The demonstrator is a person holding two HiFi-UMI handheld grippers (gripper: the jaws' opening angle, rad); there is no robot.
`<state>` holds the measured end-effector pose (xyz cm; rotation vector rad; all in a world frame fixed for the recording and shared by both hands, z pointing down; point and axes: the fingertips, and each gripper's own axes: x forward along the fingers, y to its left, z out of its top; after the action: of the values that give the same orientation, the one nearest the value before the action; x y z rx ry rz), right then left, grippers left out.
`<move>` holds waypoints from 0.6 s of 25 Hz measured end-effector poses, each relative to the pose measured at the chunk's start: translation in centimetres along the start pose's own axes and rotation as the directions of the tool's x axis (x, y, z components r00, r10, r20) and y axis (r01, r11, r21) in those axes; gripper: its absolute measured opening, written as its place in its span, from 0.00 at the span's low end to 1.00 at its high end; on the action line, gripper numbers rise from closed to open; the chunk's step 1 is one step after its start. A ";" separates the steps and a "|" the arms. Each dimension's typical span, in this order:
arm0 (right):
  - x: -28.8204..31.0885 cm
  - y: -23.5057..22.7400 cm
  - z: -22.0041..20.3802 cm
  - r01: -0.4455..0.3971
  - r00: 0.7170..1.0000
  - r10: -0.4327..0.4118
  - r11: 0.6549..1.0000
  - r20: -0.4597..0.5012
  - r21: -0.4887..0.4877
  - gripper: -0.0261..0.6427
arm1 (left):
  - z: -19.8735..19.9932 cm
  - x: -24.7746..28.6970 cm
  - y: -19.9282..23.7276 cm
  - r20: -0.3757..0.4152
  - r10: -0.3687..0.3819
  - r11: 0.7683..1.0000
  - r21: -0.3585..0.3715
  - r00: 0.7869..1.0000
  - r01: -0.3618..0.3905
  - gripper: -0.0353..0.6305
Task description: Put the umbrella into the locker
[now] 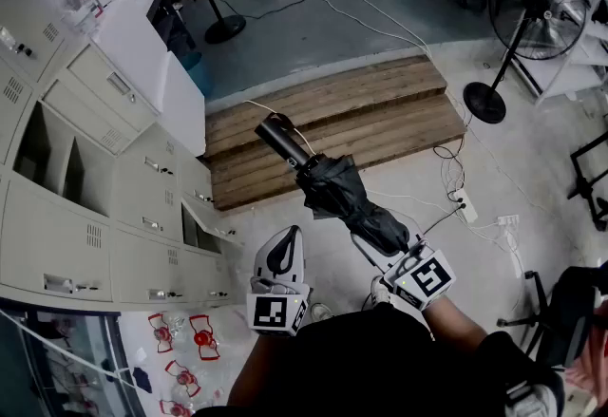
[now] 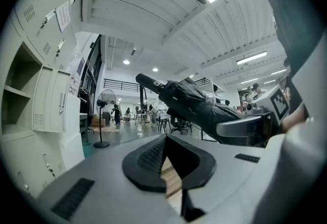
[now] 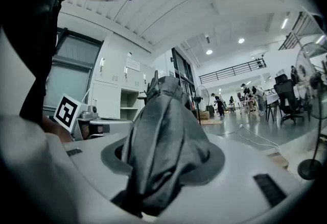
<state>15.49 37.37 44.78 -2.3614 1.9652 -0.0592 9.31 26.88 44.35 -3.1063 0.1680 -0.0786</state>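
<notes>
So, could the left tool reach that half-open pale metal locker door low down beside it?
Probably yes: the left tool holds nothing, and only bare floor shows between it and the half-open pale metal locker door. The black folded umbrella in the right tool lies off to the other side.

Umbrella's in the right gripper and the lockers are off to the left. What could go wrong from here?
1. The right gripper clamps only soft folded fabric at one end of the umbrella; it may slip or droop.
2. The long free end could strike the open locker door going in.
3. The power strip and cables on the floor could trip the person.
</notes>
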 end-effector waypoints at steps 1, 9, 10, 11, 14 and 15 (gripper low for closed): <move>0.0 0.0 0.1 0.003 1.000 -0.003 1.000 0.006 -0.006 0.35 | 0.0 -0.1 0.0 0.001 0.003 1.000 -0.001 1.000 -0.003 0.05; 0.2 1.7 0.2 -0.004 1.000 0.004 1.000 -0.006 -0.020 0.35 | -0.2 -1.6 0.3 0.004 0.012 1.000 -0.006 1.000 -0.011 0.05; 0.4 1.9 0.2 -0.005 1.000 0.005 1.000 -0.005 -0.021 0.35 | -0.3 -1.8 0.5 0.004 0.012 1.000 -0.007 1.000 -0.012 0.05; 0.6 2.2 0.2 -0.006 1.000 0.006 1.000 -0.004 -0.023 0.35 | -0.4 -2.0 0.8 0.003 0.013 1.000 -0.009 1.000 -0.013 0.05; 1.4 3.1 0.2 -0.004 1.000 0.004 1.000 0.004 -0.017 0.35 | -0.7 -2.7 1.7 0.001 0.014 1.000 -0.011 1.000 -0.014 0.05; 1.6 3.5 0.3 -0.001 1.000 0.001 1.000 0.009 -0.015 0.36 | -0.7 -3.0 2.1 0.003 0.014 1.000 -0.011 1.000 -0.014 0.05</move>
<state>12.41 35.15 44.23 -2.3650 1.9697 -0.0336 6.03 25.14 44.88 -3.1155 0.1908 -0.0731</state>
